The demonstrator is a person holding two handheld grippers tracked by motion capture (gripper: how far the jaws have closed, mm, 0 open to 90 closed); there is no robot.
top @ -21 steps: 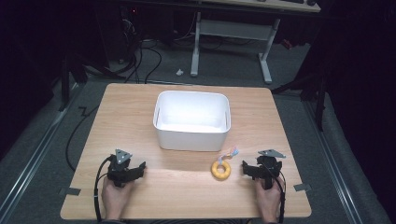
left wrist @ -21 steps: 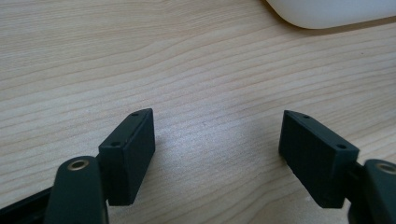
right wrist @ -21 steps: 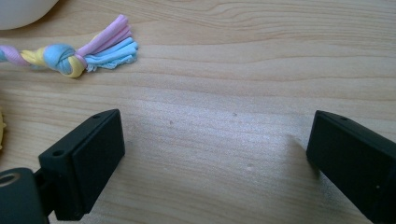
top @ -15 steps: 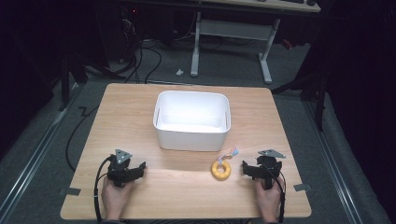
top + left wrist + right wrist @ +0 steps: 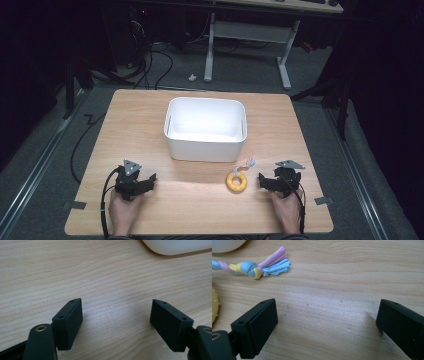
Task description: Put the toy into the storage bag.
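Note:
A yellow ring toy [image 5: 236,182] with a braided pastel rope tail [image 5: 246,163] lies on the wooden table [image 5: 200,210], just in front of the white bin [image 5: 206,128]. My right gripper [image 5: 274,183] rests on the table just right of the ring, jaws wide open with bare wood between them. In the right gripper view the knotted rope end [image 5: 252,267] lies ahead at upper left and the ring's edge [image 5: 214,307] shows at far left. My left gripper [image 5: 137,184] rests near the front left, open and empty; its view shows the bin's corner [image 5: 175,246] ahead.
The white bin stands empty in the middle of the table. Bare wood surrounds both grippers. Cables trail from each gripper toward the front edge. Beyond the table lie a dark floor, cables and a desk frame [image 5: 247,35].

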